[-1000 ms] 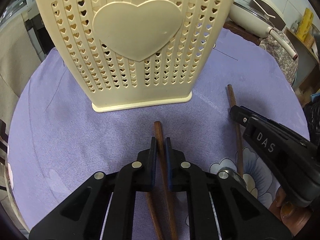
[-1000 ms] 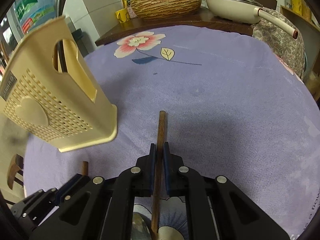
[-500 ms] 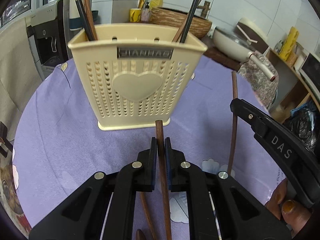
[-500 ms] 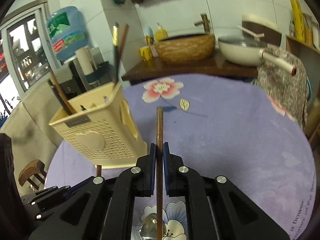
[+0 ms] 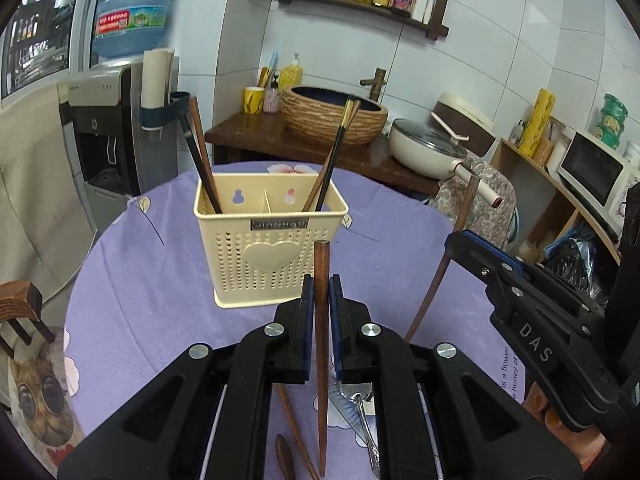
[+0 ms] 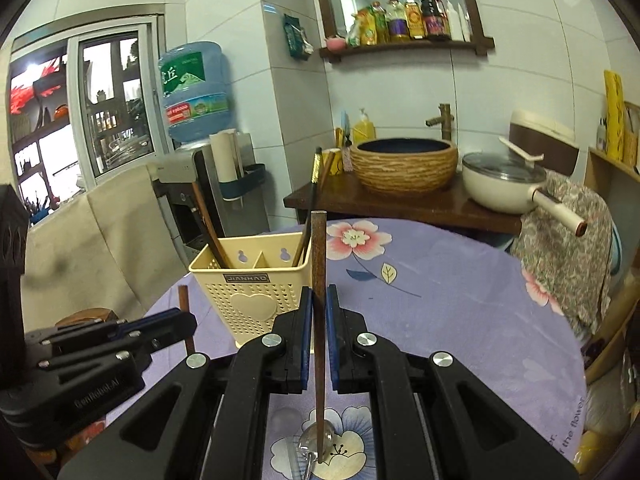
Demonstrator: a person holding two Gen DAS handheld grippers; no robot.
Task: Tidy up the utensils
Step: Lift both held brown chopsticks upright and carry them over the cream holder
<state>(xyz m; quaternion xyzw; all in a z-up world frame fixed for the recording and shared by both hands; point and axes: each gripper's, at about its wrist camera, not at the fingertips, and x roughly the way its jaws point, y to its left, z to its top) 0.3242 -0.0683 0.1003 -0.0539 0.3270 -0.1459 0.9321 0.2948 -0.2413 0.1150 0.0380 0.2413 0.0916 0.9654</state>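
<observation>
Left wrist view: fingers (image 5: 308, 312) hide chopstick (image 5: 321, 264) middle.

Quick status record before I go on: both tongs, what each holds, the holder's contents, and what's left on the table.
left tongs: shut on a brown chopstick, raised in front of the holder
right tongs: shut on a second brown chopstick, held about upright
holder: cream, two compartments, upright on the purple tablecloth
holder contents: chopsticks already leaning in both compartments
left on table: metal spoon, another wooden utensil below the left tongs
</observation>
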